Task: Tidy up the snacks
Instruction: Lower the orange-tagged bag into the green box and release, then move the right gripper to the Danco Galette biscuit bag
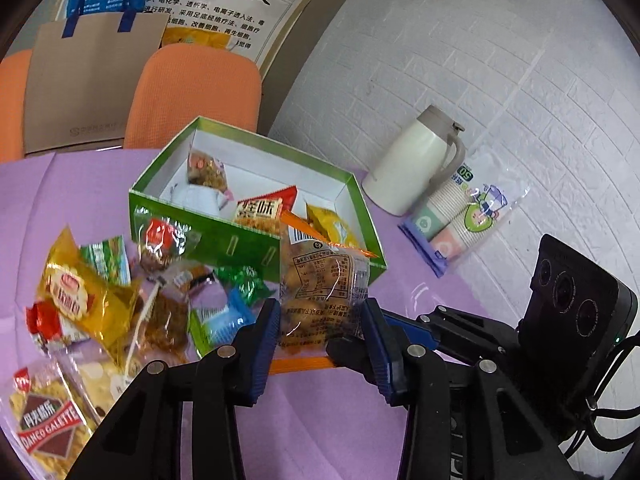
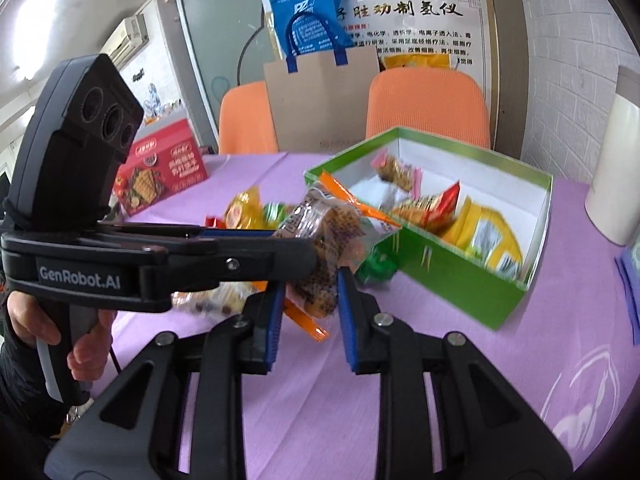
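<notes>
A clear snack packet (image 1: 324, 280) with orange sealed ends and brown pieces inside hangs above the purple tablecloth. My left gripper (image 1: 322, 312) is shut on its lower half. From the right, my right gripper (image 2: 311, 292) is shut on the same packet (image 2: 320, 240), and the left gripper (image 2: 280, 254) crosses in front from the left. Just behind stands an open green box (image 1: 248, 240) with white inside walls, holding several snack packets; the right wrist view shows the box (image 2: 440, 276) too. A pile of loose snacks (image 1: 100, 300) lies left of the box.
A white thermos jug (image 1: 416, 168) and a bagged stack of paper cups (image 1: 460, 220) stand by the brick wall at the right. Two orange chairs (image 2: 428, 108) and a paper bag (image 2: 320, 96) are behind the table. A red carton (image 2: 160, 168) sits far left. A hand (image 2: 84, 344) holds the left gripper.
</notes>
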Available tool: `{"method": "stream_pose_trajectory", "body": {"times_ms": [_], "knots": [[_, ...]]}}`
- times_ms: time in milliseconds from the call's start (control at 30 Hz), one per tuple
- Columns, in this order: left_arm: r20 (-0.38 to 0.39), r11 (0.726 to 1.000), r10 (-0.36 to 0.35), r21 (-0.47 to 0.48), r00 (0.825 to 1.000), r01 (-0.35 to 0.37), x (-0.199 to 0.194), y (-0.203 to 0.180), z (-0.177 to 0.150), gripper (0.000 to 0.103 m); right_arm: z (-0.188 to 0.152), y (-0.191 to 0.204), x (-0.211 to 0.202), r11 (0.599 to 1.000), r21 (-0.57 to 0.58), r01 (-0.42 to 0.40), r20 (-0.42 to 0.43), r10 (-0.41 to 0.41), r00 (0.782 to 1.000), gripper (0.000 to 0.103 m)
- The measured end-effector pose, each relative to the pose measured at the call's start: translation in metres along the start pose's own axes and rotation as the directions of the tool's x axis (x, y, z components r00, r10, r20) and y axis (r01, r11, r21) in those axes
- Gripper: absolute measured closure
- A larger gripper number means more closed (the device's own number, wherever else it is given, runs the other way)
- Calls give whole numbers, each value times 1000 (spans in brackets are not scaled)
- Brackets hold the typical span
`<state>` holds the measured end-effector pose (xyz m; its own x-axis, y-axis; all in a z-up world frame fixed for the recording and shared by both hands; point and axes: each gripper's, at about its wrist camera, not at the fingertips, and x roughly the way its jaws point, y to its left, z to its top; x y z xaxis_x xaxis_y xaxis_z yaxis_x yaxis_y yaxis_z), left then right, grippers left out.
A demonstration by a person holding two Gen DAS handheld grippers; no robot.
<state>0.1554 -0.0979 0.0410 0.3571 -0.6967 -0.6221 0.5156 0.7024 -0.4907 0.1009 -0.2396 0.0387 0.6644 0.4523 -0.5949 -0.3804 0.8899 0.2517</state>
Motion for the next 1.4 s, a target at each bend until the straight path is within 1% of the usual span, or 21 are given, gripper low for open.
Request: {"method": "stream_pose_trajectory", "body": {"times_ms": [167,333,500,700,767,800,833,867,900,967,1000,1033,1067,1200,1333,1400], "knots": [[-3,999,-5,-40,1000,5,20,16,36,61,25,-23,20,997,69,-24,22,23,1000,75],[-25,996,20,-87,999,-22,49,34,57,61,38,-47,48,991,128,-39,15,38,999,75],[-47,992,26,-123,999,-31,73,54,70,61,44,-65,71,987,158,-38,-3,39,999,75],[-59,988,26,-152,998,-35,92,73,80,61,51,-82,93,983,182,-26,-19,30,999,76],[-56,987,32,-154,998,-40,93,77,80,61,51,-86,98,982,186,-32,-20,36,999,73],[-49,987,37,-154,998,-44,92,78,80,59,51,-86,99,984,179,-19,-23,23,999,72],[-42,987,41,-152,998,-47,90,79,79,55,50,-86,99,987,162,-7,-27,11,1000,63],[-38,987,53,-151,998,-58,87,79,79,41,49,-85,98,989,146,7,-24,-4,1000,51],[-29,986,70,-151,997,-74,84,78,78,25,47,-82,97,992,125,35,-21,-33,999,45],[-3,983,110,-146,994,-109,76,77,77,14,45,-76,92,994,84,72,-7,-71,997,36],[6,982,129,-141,992,-127,73,75,77,14,43,-73,89,995,60,80,3,-80,997,33],[9,981,142,-134,990,-139,70,74,76,13,41,-71,87,995,45,89,7,-90,996,26],[7,981,147,-129,989,-145,68,73,76,13,39,-69,86,994,37,100,8,-100,995,22],[-3,980,154,-129,988,-153,58,66,69,13,35,-63,74,993,48,104,3,-104,995,22],[7,980,161,-119,987,-159,33,51,57,13,33,-52,47,993,64,103,29,-105,994,15],[21,981,157,-115,987,-154,15,42,46,13,30,-44,30,993,64,98,55,-101,993,14]]}}
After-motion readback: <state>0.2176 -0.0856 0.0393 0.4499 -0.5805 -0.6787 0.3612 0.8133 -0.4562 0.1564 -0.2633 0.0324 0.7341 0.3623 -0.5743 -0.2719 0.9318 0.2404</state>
